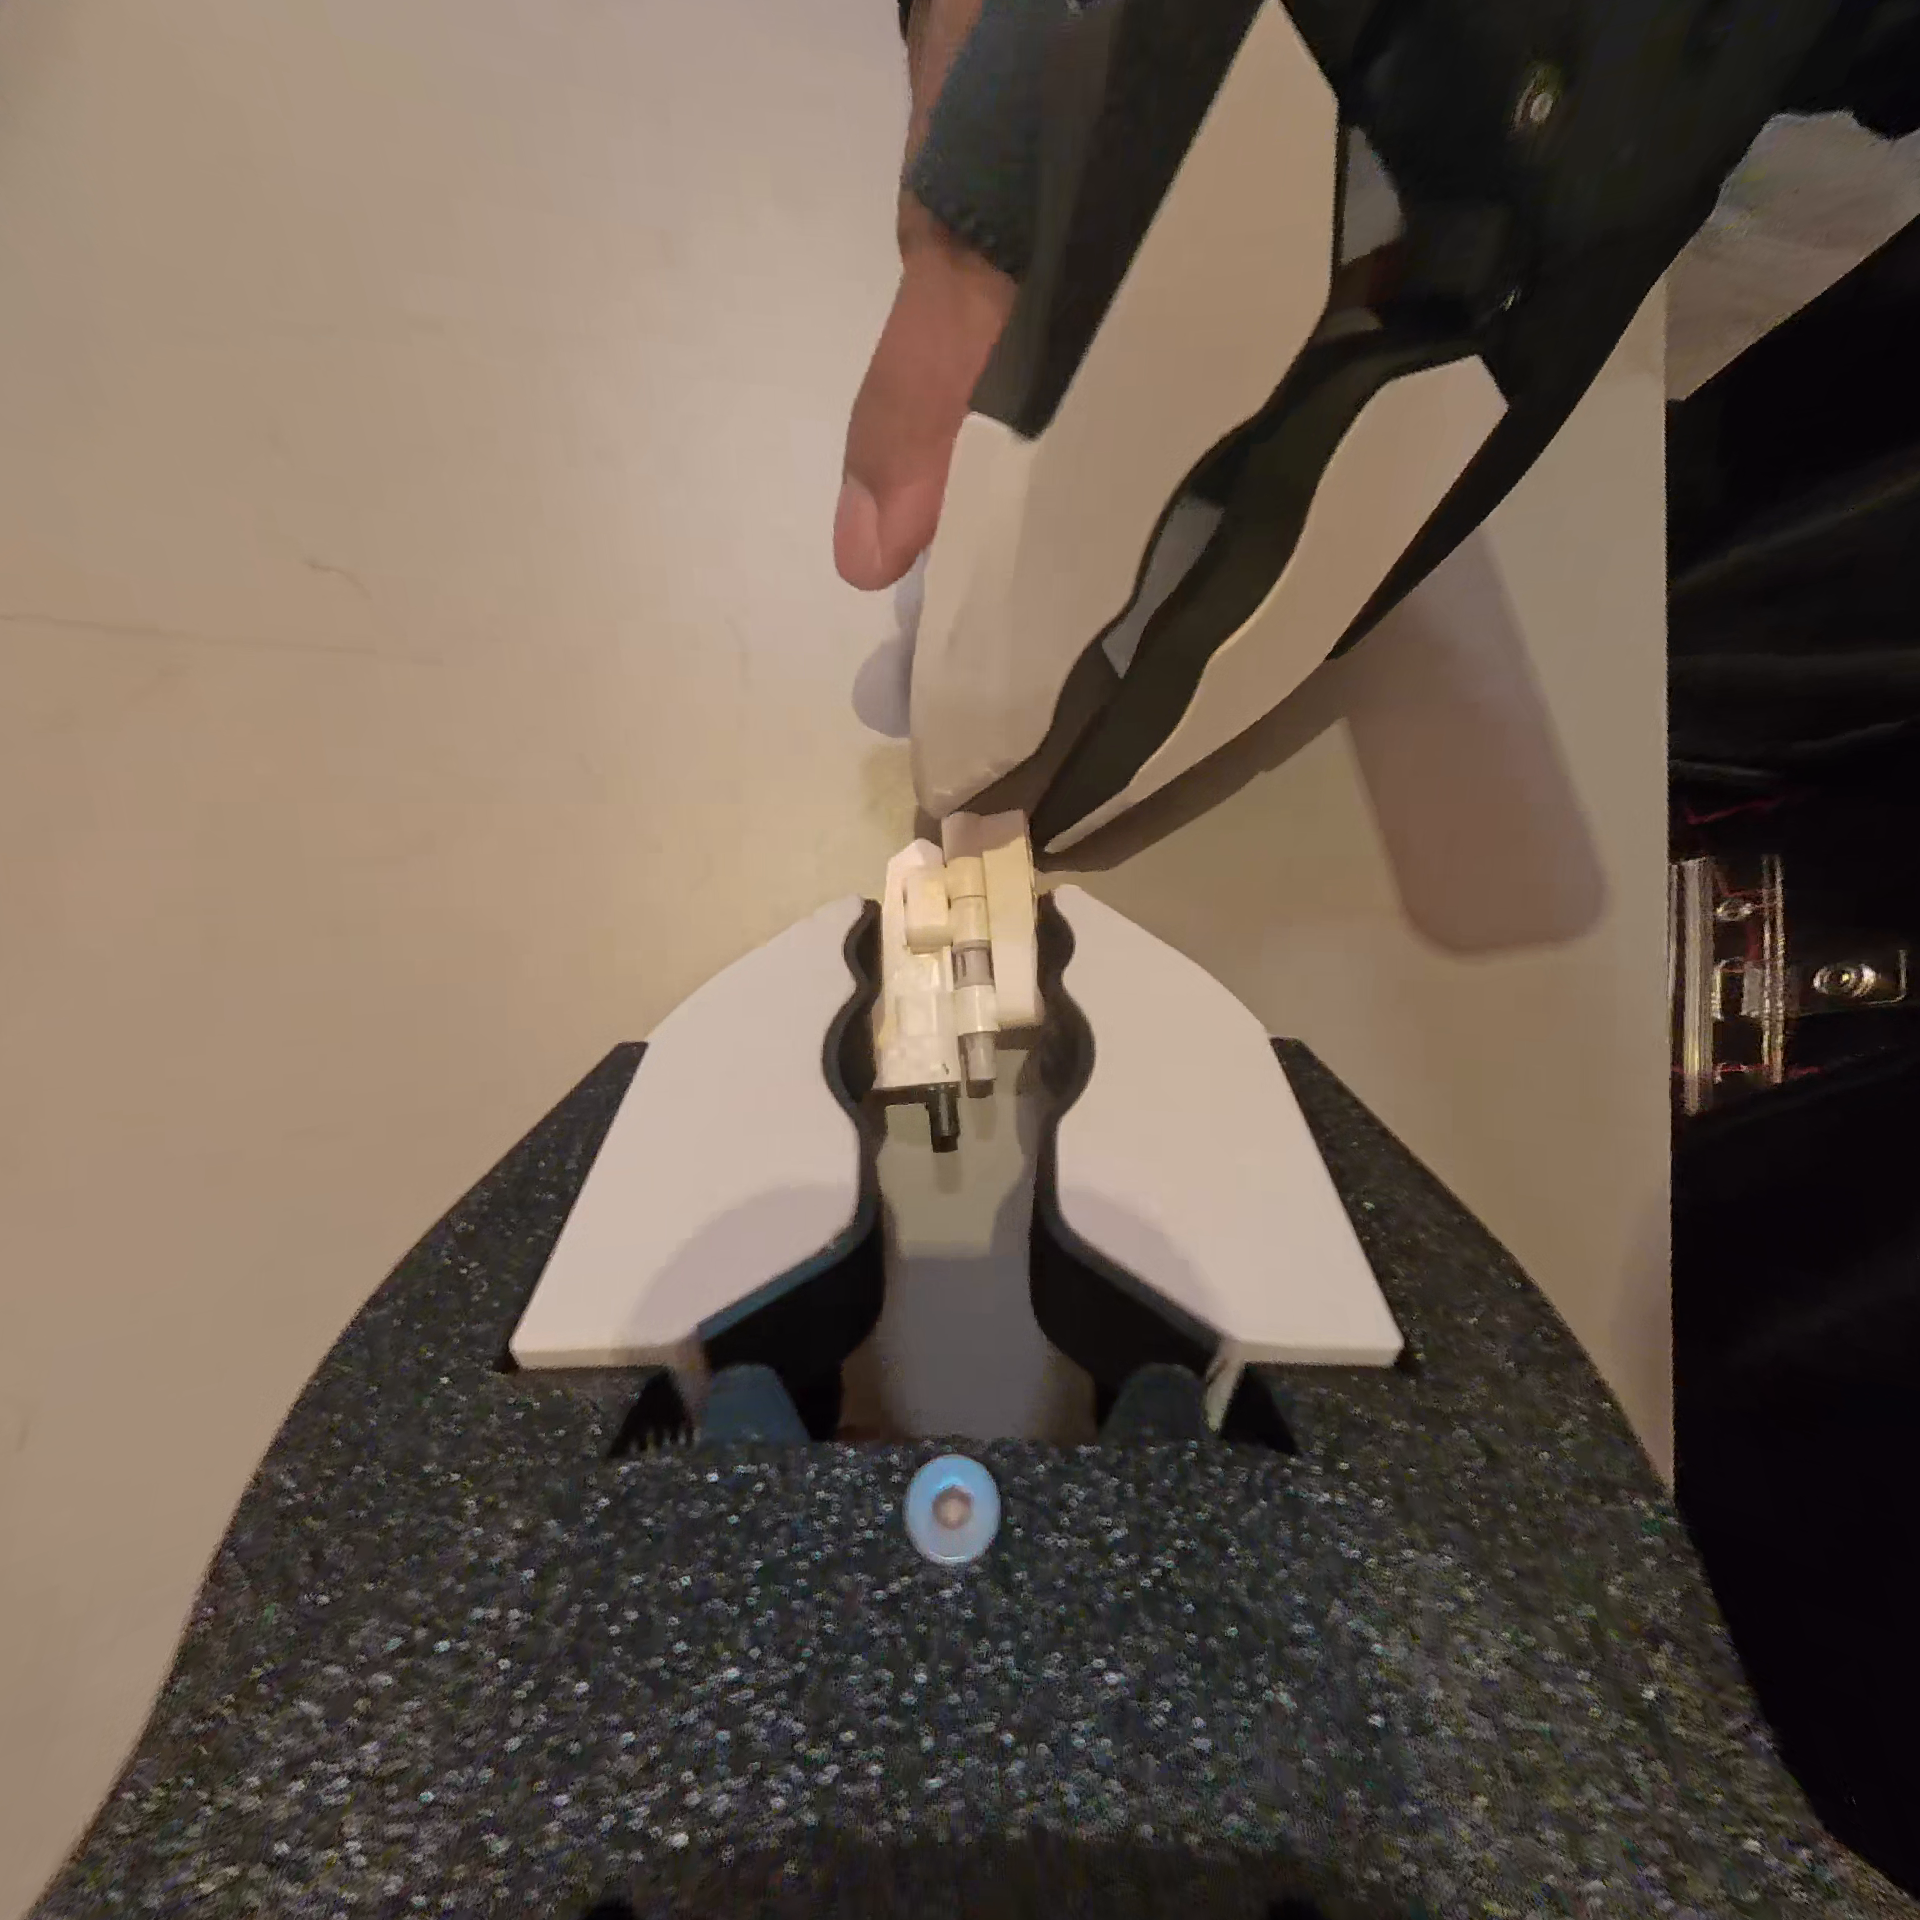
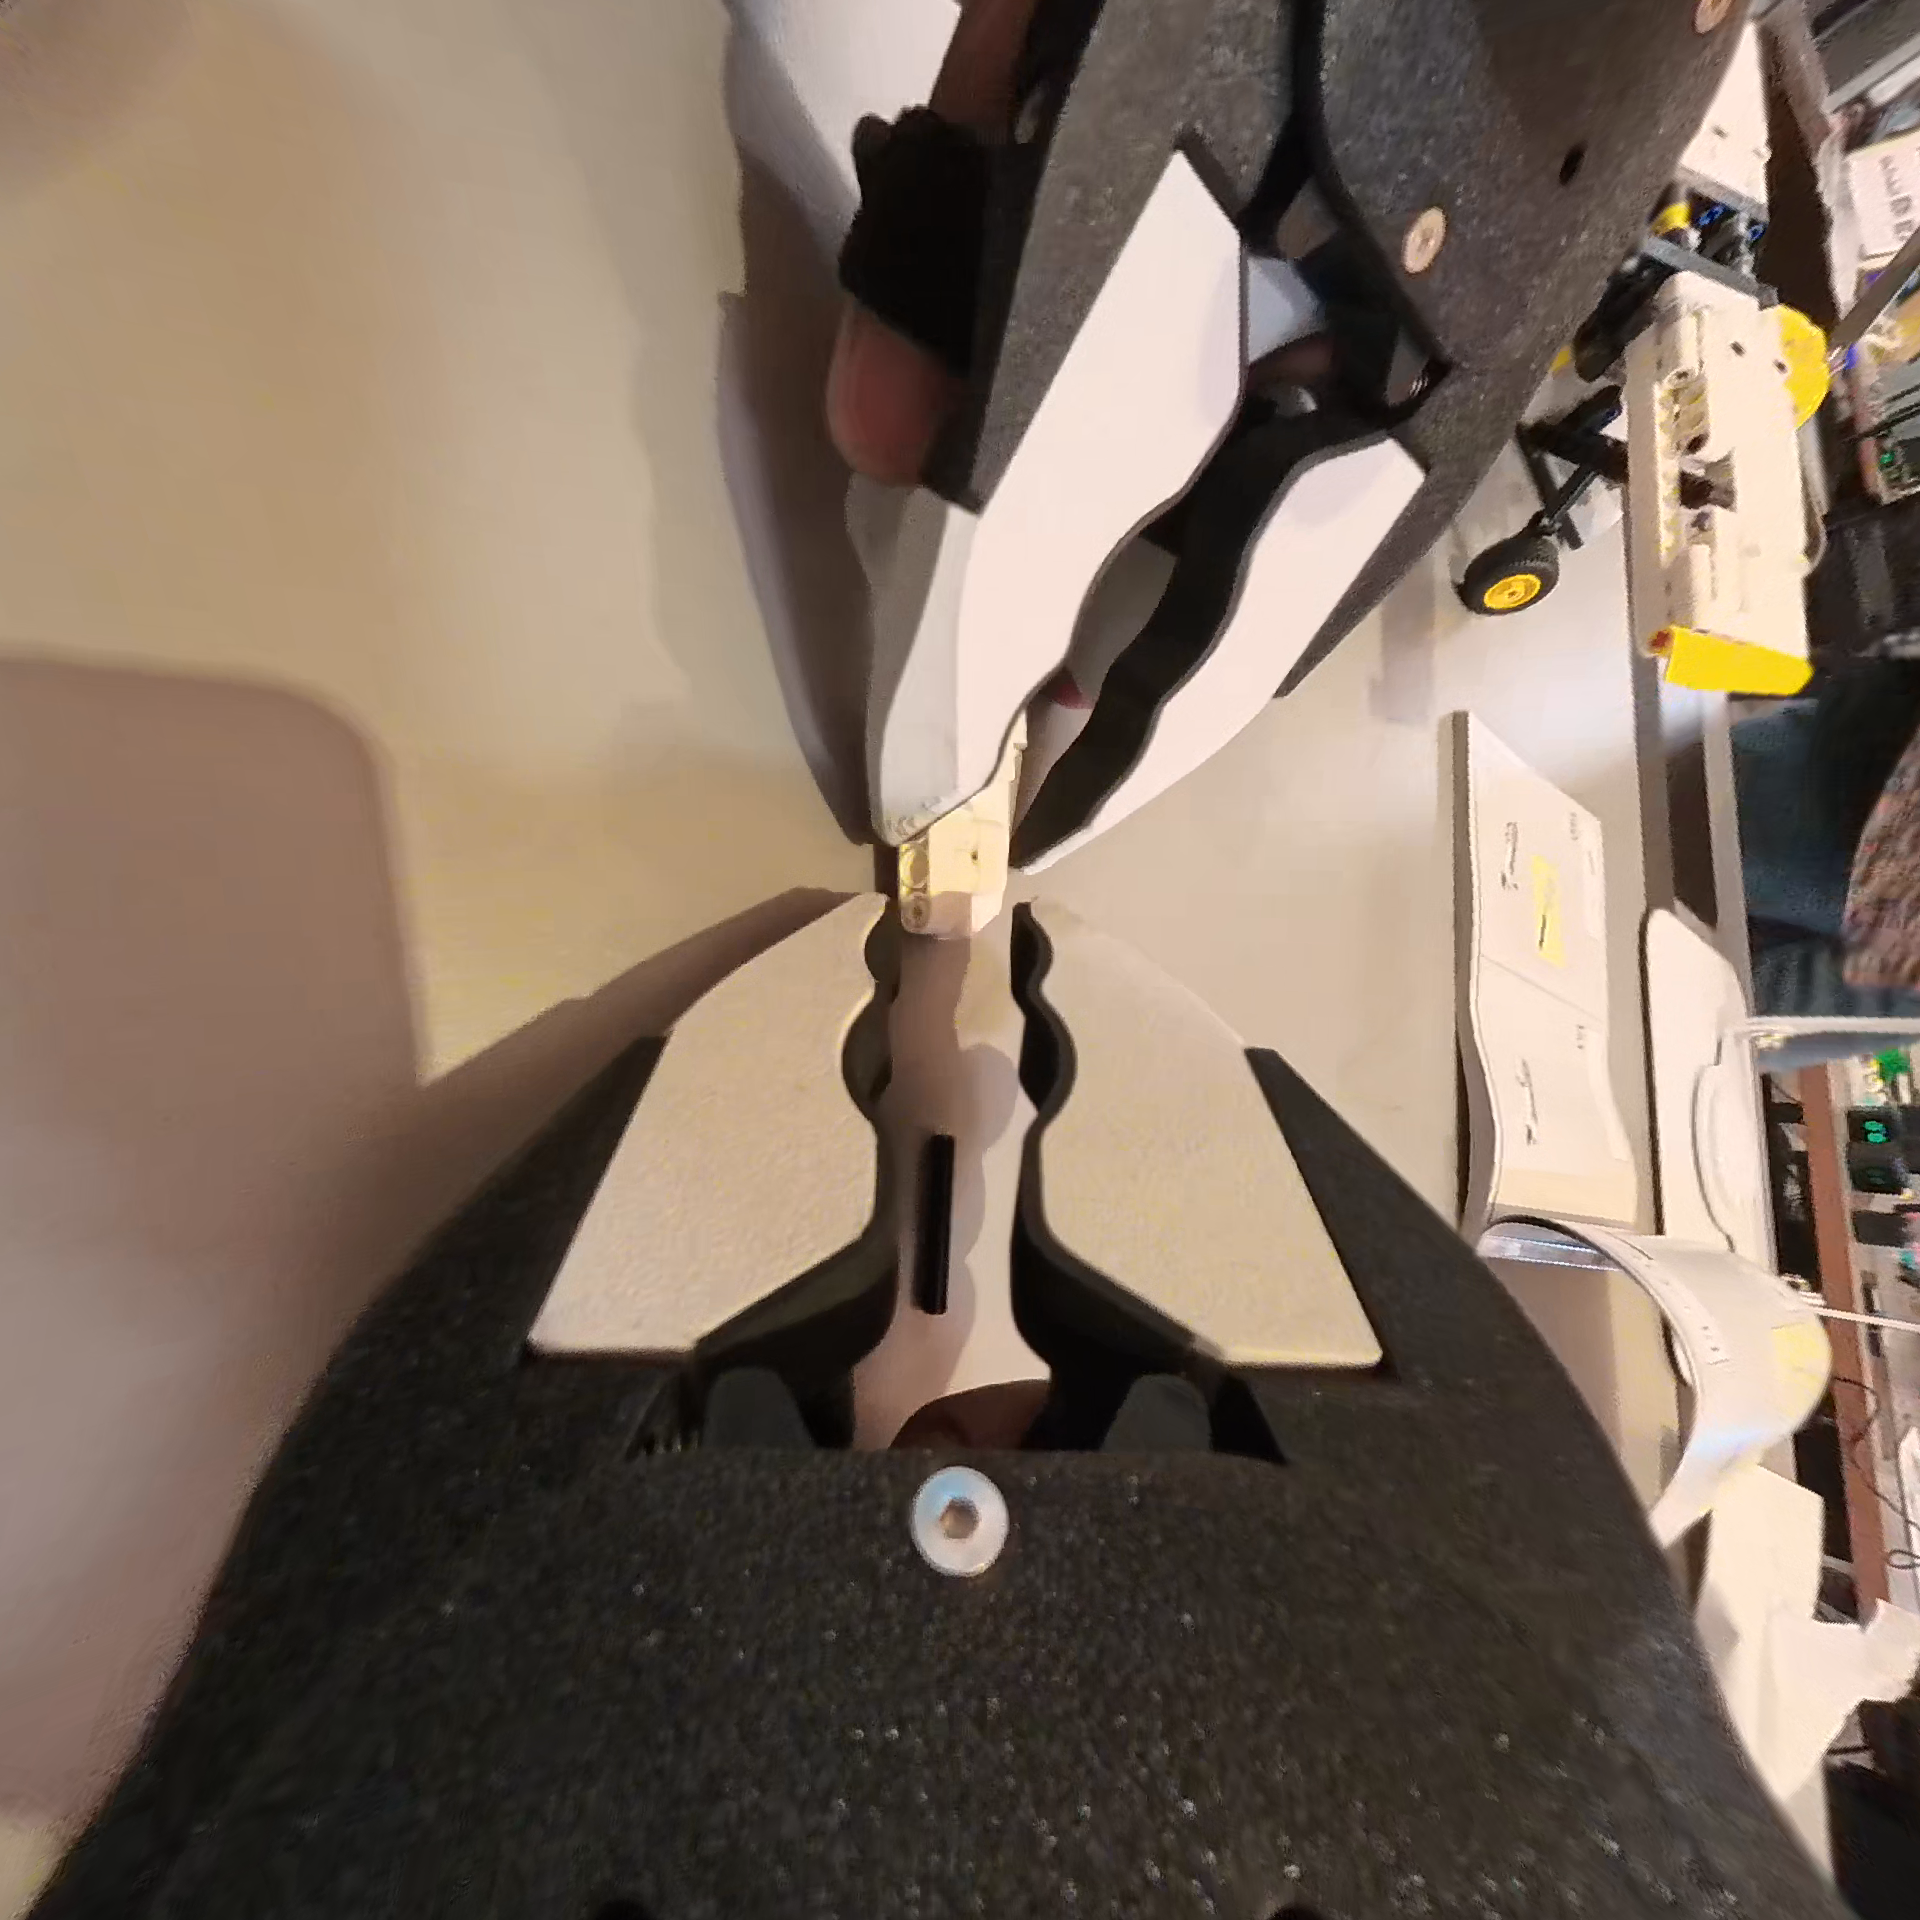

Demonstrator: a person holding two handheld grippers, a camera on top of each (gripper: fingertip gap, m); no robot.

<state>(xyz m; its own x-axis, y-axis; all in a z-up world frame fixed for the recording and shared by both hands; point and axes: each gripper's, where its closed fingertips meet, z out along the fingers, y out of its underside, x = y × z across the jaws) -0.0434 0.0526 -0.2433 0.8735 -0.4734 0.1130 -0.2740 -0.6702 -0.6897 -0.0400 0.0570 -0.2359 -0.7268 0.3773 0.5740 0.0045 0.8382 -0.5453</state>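
Left gripper [image 1: 961, 987] clamps a white plastic assembly [image 1: 956, 977]; right gripper [image 2: 951, 914] stands open, tips just beside it.

Warm, fairly bright indoor light falls from above on the pale table [image 1: 416, 520]; soft grey shadows spread under the tools. Wide-angle bending curves the edges; motion blur smears both views; the black area at right [image 1: 1797, 623] stays dim.

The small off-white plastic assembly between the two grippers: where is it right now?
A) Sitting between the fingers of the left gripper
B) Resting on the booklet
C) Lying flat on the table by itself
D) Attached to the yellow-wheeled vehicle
A: the left wrist view shows the off-white plastic assembly between the fingers of the left gripper, while the right gripper meets its far end.
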